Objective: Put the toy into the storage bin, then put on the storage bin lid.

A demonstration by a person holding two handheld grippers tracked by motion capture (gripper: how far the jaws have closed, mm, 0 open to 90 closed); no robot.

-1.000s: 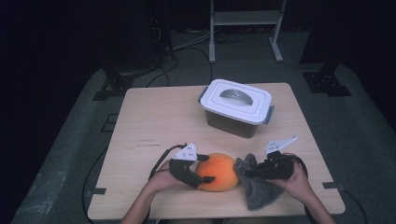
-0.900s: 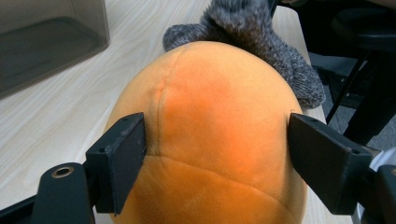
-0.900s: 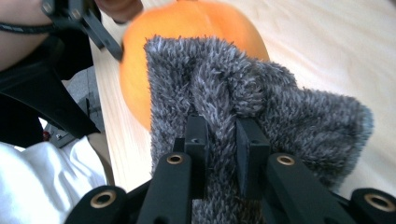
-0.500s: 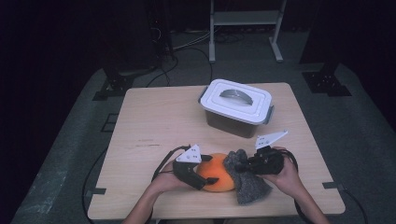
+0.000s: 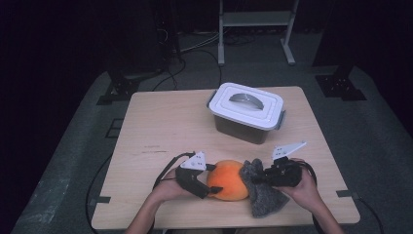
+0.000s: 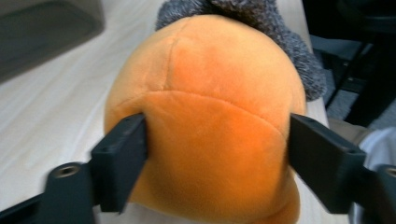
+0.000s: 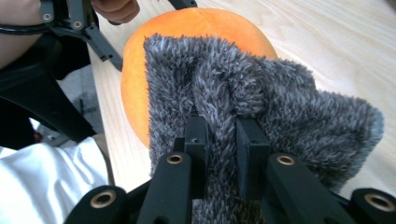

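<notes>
Orange plush, rounded and soft like a stuffed ball [image 5: 228, 179], is held between the two black jaws of the left gripper [image 5: 210, 181], which lies at the near edge of the pale wooden table [image 5: 165, 126]. In the left gripper view the plush ball [image 6: 205, 121] is seen with a jaw pressed against each of its flanks; the jaws have just been closing on it, and the seamed fabric bulges between them. Directly beyond the ball, on the side away from the left gripper, a grey shaggy cloth [image 5: 262, 192] is laid against it, touching its surface.

A fold of that cloth [image 7: 261, 112] is pinched tightly between the jaws of the right gripper [image 7: 223, 135], which are brought nearly together with only the thick pile between them. The rest of the cloth is spread out ahead of the right gripper and draped against the orange ball [image 7: 140, 79], which is seen just behind it. In the high view the right gripper [image 5: 257, 178] is pointed toward the left one, with ball and cloth between the two.

Well beyond both grippers, toward the far side of the table, a dark plastic storage box with a white clip-on lid [image 5: 246, 112] is placed, apart from everything else.
</notes>
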